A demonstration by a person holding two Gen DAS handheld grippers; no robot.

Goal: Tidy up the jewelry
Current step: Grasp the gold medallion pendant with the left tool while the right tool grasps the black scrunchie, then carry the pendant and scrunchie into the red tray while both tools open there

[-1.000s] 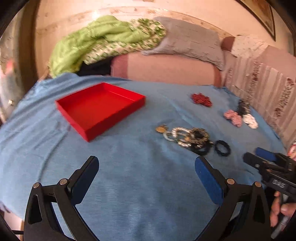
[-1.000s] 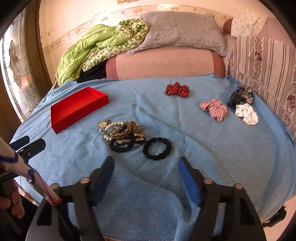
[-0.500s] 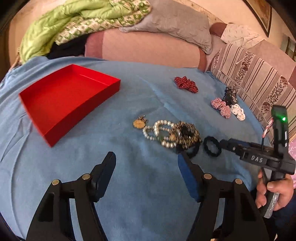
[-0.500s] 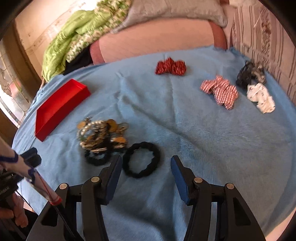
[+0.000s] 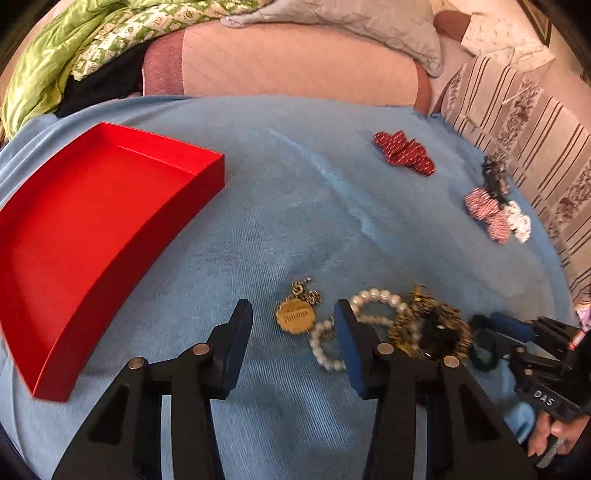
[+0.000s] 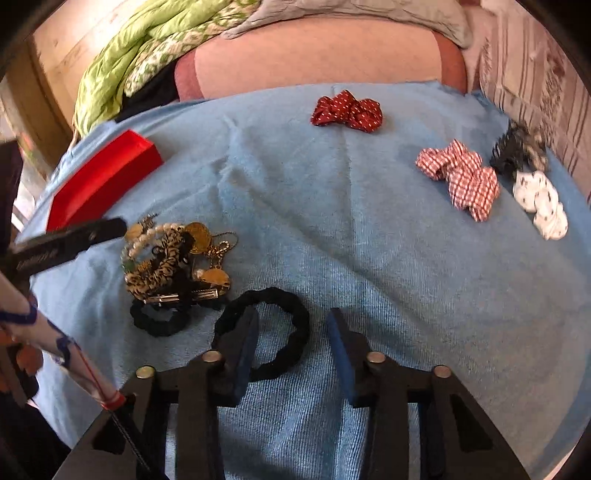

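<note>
A pile of jewelry lies on the blue cloth: a gold medallion (image 5: 295,317), a pearl bracelet (image 5: 373,297) and a leopard-print band (image 5: 436,325); the pile also shows in the right wrist view (image 6: 173,262). My left gripper (image 5: 291,325) is open, low over the cloth, with the medallion between its fingers. My right gripper (image 6: 291,332) is open, its left finger over a black hair tie (image 6: 280,332). A second black tie (image 6: 159,319) lies beside the pile. An empty red tray (image 5: 192,181) sits to the left.
A red dotted scrunchie (image 6: 347,110), a red checked one (image 6: 465,181), a white one (image 6: 543,203) and a black clip (image 6: 517,147) lie at the far right. A sofa with a green blanket (image 6: 140,51) and grey pillow (image 5: 351,18) stands behind.
Both grippers have moved forward and down. The left now has the medallion between its fingers; the right has reached the black hair tie. Both jaws have narrowed a little.
</note>
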